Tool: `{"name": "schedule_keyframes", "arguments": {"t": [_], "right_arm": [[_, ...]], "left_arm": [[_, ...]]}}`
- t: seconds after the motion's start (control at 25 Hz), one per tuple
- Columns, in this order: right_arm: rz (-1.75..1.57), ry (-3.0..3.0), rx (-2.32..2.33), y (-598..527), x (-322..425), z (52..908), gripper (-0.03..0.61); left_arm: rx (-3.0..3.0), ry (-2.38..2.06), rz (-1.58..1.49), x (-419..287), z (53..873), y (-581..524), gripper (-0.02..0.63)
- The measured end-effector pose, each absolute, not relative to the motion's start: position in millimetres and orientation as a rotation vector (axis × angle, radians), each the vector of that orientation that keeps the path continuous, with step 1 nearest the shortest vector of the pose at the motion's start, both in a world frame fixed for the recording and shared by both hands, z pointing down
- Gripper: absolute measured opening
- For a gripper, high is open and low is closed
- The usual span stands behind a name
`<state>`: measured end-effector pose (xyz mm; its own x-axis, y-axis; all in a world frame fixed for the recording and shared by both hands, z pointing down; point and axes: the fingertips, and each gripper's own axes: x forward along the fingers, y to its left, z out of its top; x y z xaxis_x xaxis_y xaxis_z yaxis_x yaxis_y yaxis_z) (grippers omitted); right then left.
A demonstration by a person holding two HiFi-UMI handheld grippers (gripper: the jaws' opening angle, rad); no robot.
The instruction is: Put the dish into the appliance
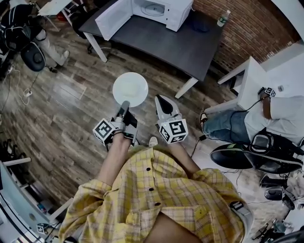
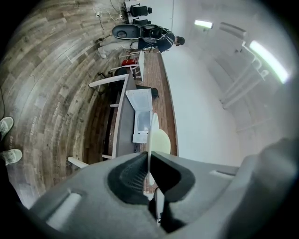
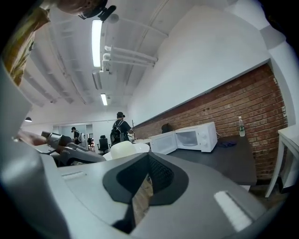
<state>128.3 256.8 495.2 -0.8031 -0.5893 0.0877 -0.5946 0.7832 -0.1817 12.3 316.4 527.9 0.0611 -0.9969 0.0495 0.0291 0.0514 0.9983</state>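
Left gripper (image 1: 124, 106) fingers pinch the dish (image 1: 130, 88) rim, well short of the open microwave (image 1: 156, 10). Right gripper (image 1: 161, 99) fingers are pressed together, empty. Carry the dish level toward the microwave cavity.

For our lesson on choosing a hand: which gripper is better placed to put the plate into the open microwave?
Left. The left gripper is already shut on the plate and points toward the microwave, whose door stands open. The right gripper is shut and empty beside it.
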Motion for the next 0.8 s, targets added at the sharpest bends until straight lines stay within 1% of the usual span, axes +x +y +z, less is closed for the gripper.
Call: {"name": "schedule_keyframes", "arguments": {"t": [0.48,0.8], "right_arm": [[0.345,-2.944,0.941,239.2,154.3,501.7,0.003],[0.36,-2.937,0.903,222.2,139.8,514.0,0.003]], "left_arm": [[1.134,-1.197,-1.217,34.6,529.6,310.8,0.009],[1.108,-1.209,-1.214,22.8,544.5,291.0,0.009]]}}
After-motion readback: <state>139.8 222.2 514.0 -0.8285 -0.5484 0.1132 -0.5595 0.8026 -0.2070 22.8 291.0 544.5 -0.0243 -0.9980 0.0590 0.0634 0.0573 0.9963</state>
